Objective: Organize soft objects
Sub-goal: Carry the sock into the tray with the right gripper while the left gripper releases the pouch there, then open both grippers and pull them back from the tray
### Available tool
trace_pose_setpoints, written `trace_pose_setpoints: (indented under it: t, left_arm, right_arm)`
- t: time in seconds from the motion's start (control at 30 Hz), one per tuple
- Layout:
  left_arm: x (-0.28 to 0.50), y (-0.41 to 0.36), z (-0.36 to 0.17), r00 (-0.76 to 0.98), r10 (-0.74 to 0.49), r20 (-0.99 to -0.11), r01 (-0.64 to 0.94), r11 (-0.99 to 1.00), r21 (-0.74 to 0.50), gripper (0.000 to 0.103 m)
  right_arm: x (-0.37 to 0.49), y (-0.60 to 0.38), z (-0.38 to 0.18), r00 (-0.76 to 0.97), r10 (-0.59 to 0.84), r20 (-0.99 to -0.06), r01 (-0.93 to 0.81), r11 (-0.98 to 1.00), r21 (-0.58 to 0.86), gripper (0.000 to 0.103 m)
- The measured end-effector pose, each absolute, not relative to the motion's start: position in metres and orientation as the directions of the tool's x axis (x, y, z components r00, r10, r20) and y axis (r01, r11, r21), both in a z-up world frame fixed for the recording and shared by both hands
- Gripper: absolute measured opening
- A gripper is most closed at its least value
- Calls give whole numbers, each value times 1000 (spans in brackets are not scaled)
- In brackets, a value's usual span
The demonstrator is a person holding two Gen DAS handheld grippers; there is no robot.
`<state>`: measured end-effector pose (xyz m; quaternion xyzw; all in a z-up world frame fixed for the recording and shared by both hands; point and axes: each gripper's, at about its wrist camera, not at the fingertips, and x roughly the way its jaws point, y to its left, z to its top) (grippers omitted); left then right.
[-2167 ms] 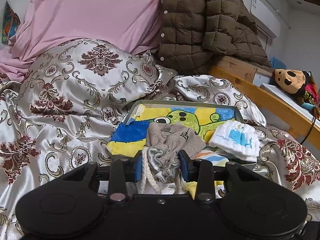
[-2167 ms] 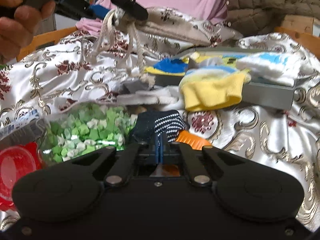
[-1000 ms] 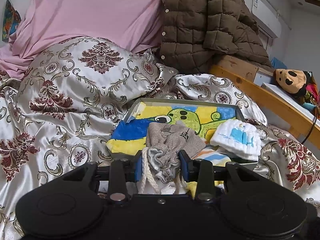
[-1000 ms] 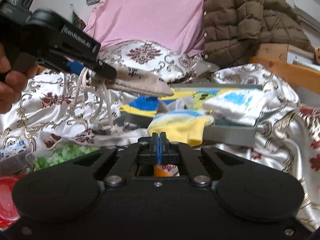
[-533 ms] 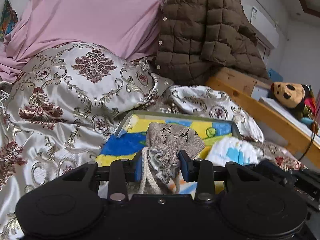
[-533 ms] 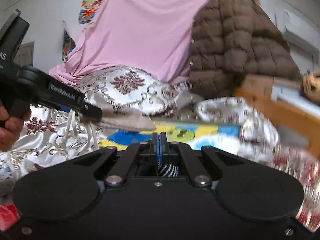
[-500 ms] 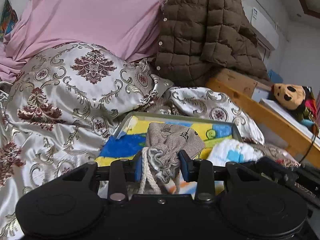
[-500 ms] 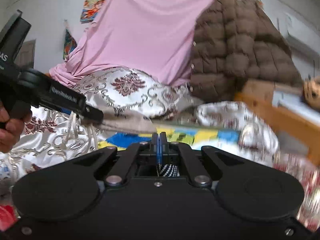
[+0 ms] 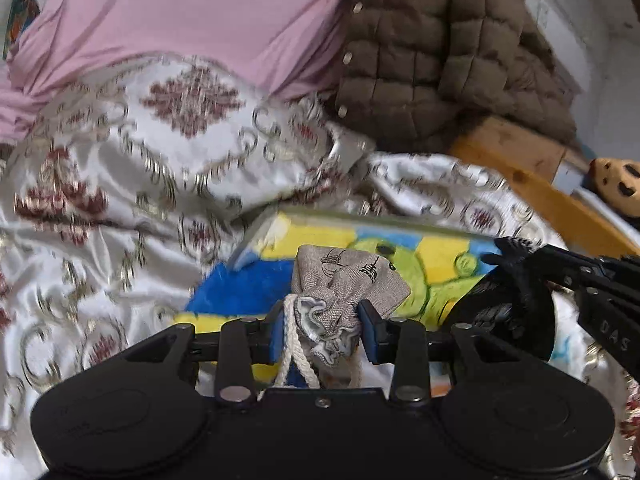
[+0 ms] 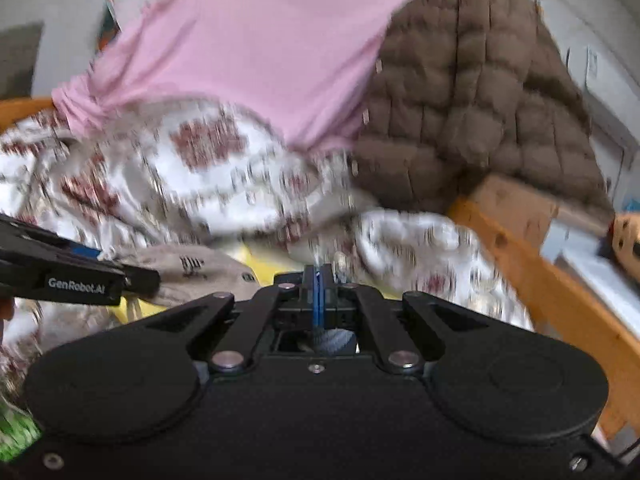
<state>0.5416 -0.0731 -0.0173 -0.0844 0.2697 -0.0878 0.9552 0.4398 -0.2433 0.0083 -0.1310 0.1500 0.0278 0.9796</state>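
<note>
Over the near edge of the grey tray (image 9: 256, 226), which is lying on the patterned bedspread (image 9: 100, 200), the left gripper (image 9: 320, 330) is carrying a grey drawstring pouch (image 9: 344, 280). Its jaws are standing partly apart and pinching the pouch's gathered neck, with the white cord (image 9: 294, 344) dangling below. Compared with a second ago, the pouch is hanging further over the yellow, blue and green towel (image 9: 440, 264) lining the tray, and the view is blurring as the hand is travelling.

Beside it, the right gripper (image 9: 504, 256) is now reaching in from the right edge of the left wrist view, where it was absent a second ago. Its blue pads are pressing flat together in its own camera, and a scrap of dark, white-dotted fabric (image 10: 334, 338) is showing just behind them; it appears to be pinched there, though most of it is hidden.

Both hands are therefore converging on the tray at once. That suggests the sorting is moving into a placing step, with the pouch not yet set down. A brown quilted jacket (image 9: 440, 60) and a pink sheet (image 9: 200, 12) are piled behind.
</note>
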Motion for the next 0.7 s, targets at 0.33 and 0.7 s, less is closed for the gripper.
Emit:
trace_pose_setpoints:
  t: [0.33,0.7]
  left_arm:
    - [542,-93,-34,810,-210,-547,122,973,-194,42]
    - [494,-93,14,846,-224,-484,161,973,-169,71]
  right_arm:
    - [432,-263,-18,923,-19,-384,-65,977,-204,1]
    - [371,-277,20,948,32,-316,-83,985,-151,75]
